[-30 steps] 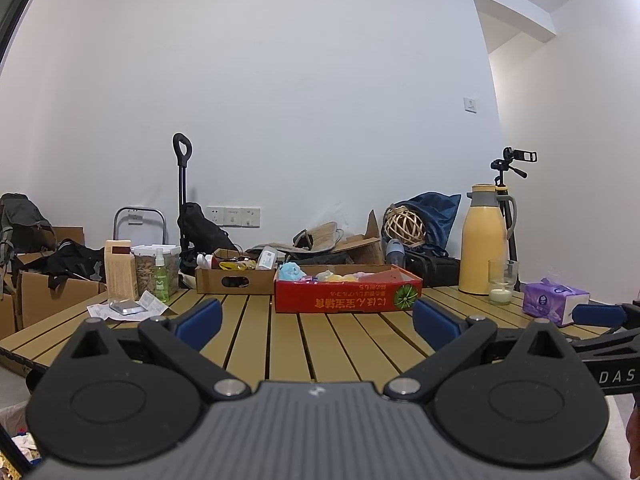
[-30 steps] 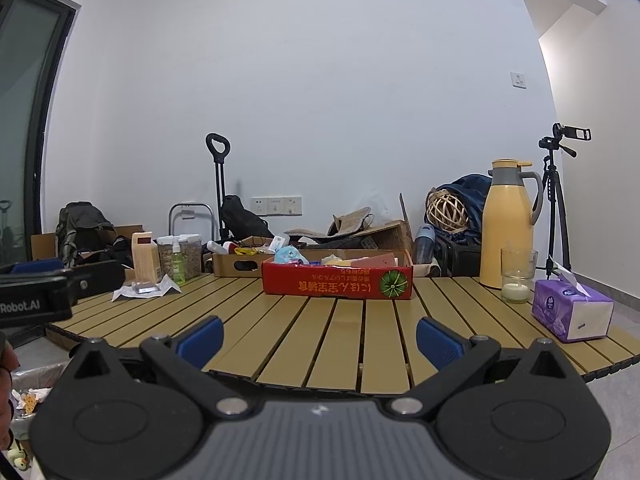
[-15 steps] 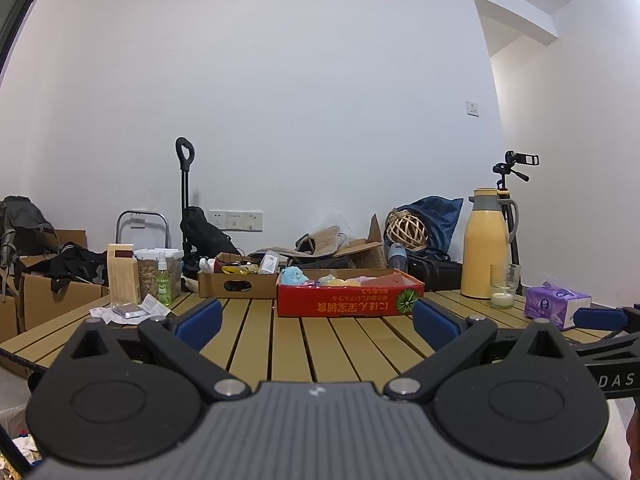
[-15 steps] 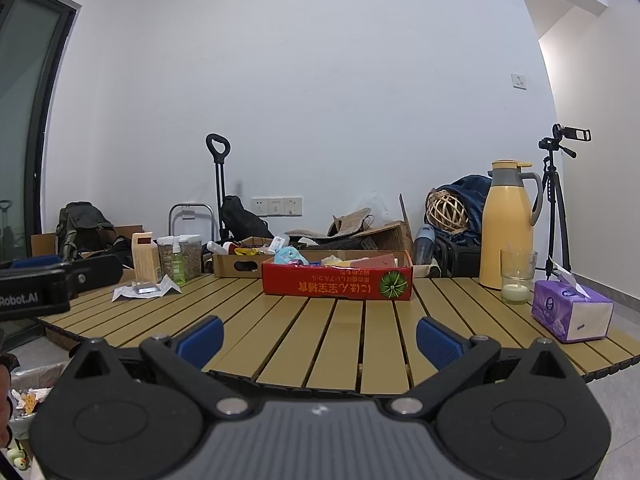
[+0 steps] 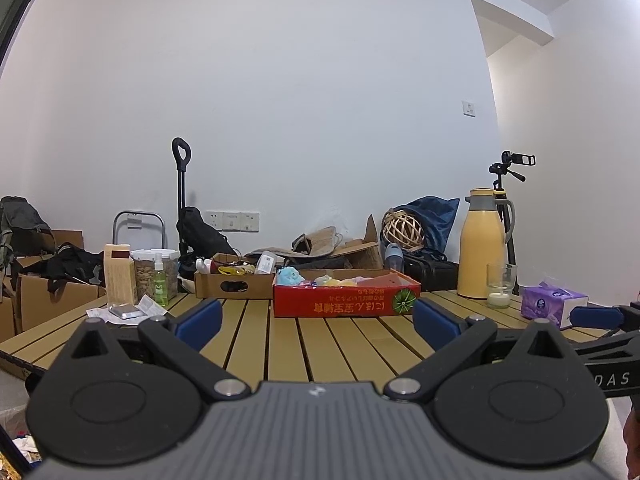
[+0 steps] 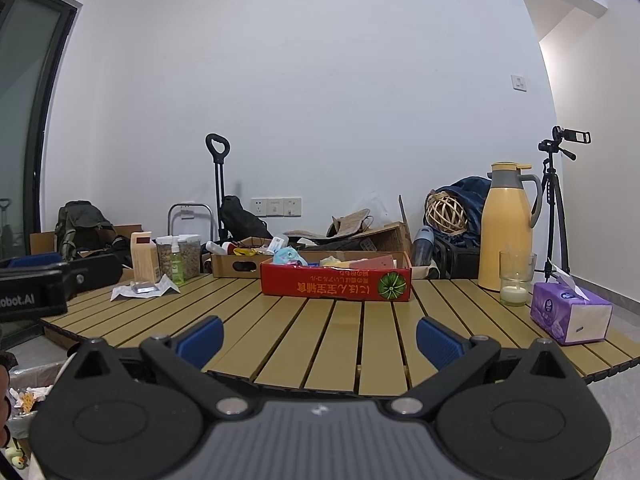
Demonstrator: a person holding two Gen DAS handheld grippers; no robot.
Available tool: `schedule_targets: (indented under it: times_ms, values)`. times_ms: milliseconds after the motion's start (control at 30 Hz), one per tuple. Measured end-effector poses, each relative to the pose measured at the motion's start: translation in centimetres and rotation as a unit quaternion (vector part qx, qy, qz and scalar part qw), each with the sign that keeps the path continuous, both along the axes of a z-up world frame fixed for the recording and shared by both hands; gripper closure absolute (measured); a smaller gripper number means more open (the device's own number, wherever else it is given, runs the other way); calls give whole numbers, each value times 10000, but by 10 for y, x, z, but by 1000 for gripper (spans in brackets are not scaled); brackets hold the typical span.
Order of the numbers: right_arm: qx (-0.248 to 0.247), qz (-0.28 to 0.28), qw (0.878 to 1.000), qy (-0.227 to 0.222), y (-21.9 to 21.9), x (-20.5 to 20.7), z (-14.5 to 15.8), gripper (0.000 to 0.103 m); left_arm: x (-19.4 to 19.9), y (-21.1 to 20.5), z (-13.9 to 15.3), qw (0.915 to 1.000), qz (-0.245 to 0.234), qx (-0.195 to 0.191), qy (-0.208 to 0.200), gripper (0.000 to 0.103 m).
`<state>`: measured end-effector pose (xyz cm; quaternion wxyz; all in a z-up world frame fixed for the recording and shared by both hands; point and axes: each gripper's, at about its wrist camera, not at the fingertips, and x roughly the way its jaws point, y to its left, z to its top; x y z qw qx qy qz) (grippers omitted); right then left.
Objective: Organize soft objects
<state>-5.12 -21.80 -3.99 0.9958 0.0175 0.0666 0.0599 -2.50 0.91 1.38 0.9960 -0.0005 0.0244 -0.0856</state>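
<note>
Soft toys (image 6: 286,257) sit piled in our red box (image 6: 335,284) on the table (image 6: 320,336); left gripper (image 5: 316,320) and right gripper (image 6: 318,338) hover with jaws spread, holding nothing.

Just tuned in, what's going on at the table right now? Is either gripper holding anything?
Nothing is held. The left gripper and right gripper are both open and empty at the near edge of the slatted wooden table. The soft pastel toys lie in the red cardboard box mid-table. A purple tissue pack sits on the table's right side, beside a yellow thermos jug.
</note>
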Motion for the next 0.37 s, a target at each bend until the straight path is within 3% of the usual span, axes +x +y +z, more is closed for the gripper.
schedule_targets:
  times_ms: [367]
  values:
    - [-9, 2, 10000, -1, -1, 0, 0, 0, -1, 1, 1, 10000, -36, 9, -1, 0]
